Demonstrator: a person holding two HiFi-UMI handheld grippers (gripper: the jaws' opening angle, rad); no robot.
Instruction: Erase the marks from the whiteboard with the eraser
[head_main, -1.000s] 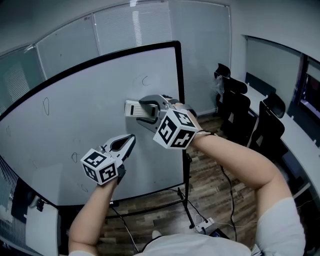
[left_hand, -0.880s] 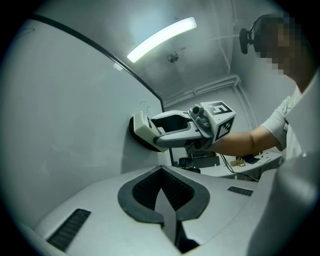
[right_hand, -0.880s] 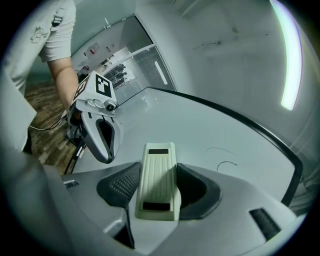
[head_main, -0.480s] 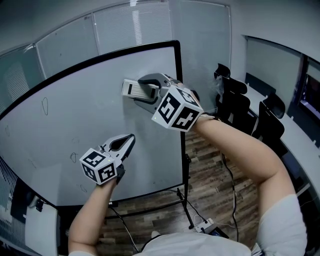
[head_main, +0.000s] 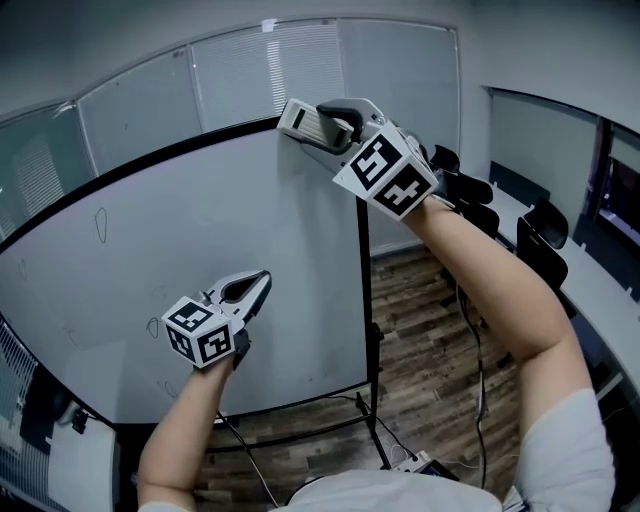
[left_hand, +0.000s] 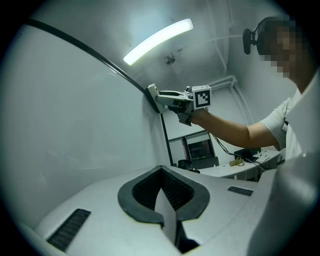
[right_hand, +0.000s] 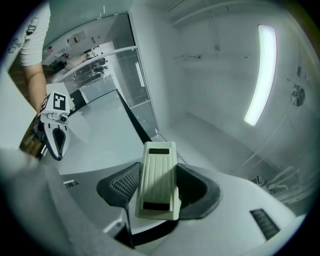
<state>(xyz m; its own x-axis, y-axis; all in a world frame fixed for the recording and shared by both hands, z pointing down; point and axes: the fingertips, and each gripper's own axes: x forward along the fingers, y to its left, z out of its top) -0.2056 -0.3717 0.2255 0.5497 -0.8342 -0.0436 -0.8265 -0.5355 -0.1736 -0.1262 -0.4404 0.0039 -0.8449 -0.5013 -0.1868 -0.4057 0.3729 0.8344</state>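
A big black-framed whiteboard on a stand fills the left of the head view. My right gripper is shut on a cream ribbed eraser, which sits at the board's top right corner. Faint pen marks remain on the left: a loop and small scribbles. My left gripper hovers low in front of the board, shut with nothing in it. It also shows in the right gripper view.
Black office chairs line a desk at the right. The board's stand legs rest on a wood floor with a power strip and cable. Glass partition panels stand behind the board.
My right gripper has climbed with the eraser from the board's middle right up to its top right corner. The left gripper has stayed where it was.
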